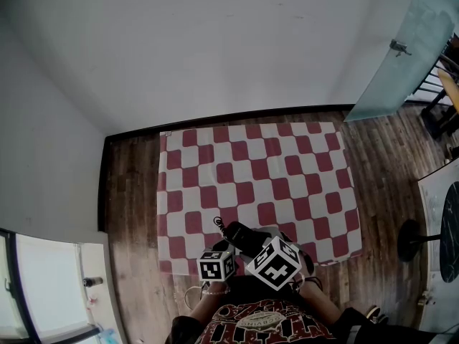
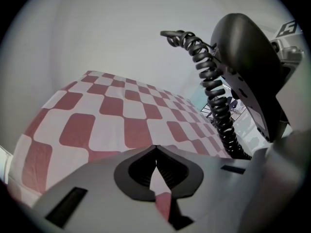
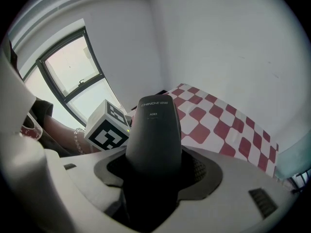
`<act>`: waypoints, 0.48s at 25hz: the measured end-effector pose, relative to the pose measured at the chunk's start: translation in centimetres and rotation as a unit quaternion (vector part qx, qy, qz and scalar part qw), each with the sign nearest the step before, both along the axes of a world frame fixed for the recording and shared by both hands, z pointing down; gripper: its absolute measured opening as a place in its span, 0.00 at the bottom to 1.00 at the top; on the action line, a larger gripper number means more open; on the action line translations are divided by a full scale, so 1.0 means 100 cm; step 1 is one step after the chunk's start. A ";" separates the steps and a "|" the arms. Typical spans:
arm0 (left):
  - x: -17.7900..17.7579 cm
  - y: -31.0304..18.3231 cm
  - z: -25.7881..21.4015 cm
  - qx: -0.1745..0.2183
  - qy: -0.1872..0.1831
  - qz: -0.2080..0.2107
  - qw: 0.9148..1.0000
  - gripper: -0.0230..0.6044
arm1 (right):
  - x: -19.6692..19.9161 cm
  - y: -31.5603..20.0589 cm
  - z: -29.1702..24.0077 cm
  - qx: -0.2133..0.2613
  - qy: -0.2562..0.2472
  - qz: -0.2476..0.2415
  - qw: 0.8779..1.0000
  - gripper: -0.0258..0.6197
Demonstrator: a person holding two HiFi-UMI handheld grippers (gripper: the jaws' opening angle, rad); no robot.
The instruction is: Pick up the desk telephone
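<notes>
The desk telephone's black handset [image 3: 154,130] stands upright between the jaws of my right gripper [image 3: 155,165], which is shut on it. From the left gripper view the same handset [image 2: 248,76] hangs in the air at the right, its coiled cord [image 2: 214,96] dropping down beside it. My left gripper [image 2: 155,149] is shut with nothing in it, above the red-and-white checked tablecloth [image 2: 112,110]. In the head view both grippers sit close together at the table's near edge, left gripper [image 1: 221,253] beside right gripper [image 1: 254,246], with the handset [image 1: 240,233] just beyond them. The telephone's base is hidden.
The checked tablecloth [image 1: 251,170] covers a table standing against a white wall, on a wooden floor [image 1: 133,199]. A glass door [image 1: 401,56] lies at the far right and a window [image 3: 73,76] at the left. A black stand base [image 1: 412,239] is right of the table.
</notes>
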State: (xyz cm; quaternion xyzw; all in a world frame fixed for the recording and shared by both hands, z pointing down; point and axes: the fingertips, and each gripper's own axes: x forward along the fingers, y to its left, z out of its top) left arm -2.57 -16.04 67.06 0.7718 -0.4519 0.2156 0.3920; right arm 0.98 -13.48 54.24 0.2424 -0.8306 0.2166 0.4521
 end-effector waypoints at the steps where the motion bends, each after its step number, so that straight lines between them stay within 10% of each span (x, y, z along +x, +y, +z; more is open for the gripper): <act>1: -0.001 0.000 0.001 -0.001 -0.001 0.000 1.000 0.05 | 0.000 0.001 -0.002 0.000 0.000 -0.002 1.000 0.48; 12: -0.002 0.009 0.013 -0.017 -0.005 0.008 1.000 0.05 | -0.004 0.011 -0.020 -0.001 -0.004 -0.021 1.000 0.48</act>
